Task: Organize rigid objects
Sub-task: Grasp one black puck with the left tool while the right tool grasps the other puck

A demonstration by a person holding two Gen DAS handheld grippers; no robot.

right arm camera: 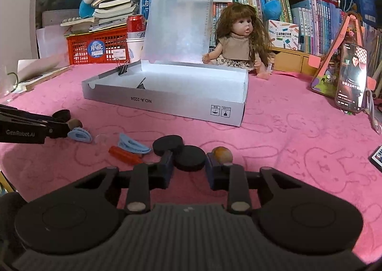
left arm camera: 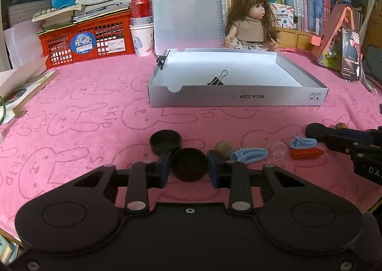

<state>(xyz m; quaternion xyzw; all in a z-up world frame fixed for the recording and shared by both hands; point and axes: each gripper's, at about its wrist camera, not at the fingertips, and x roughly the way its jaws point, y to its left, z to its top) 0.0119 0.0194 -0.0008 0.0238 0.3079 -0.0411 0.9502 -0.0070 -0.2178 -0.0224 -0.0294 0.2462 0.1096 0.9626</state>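
Caps, black, two: one (left arm camera: 189,167) between the left gripper (left arm camera: 189,170)'s open jaws, its twin (left arm camera: 165,141) at 11 o'clock. Walnut (left arm camera: 223,148), blue clips (left arm camera: 249,155), orange piece (left arm camera: 306,153) toward 3 o'clock. Right gripper (right arm camera: 188,167), jaws open, flanks another cap (right arm camera: 189,158). Box (left arm camera: 238,99) at 12 o'clock holds one binder clip (left arm camera: 218,80); most remains.

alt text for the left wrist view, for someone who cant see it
The left gripper, open, brackets a round black cap on a pink bunny-print cloth, a second black cap just beyond. To the right lie blue clips, a red piece and the right gripper; behind stands an open grey box holding a binder clip.
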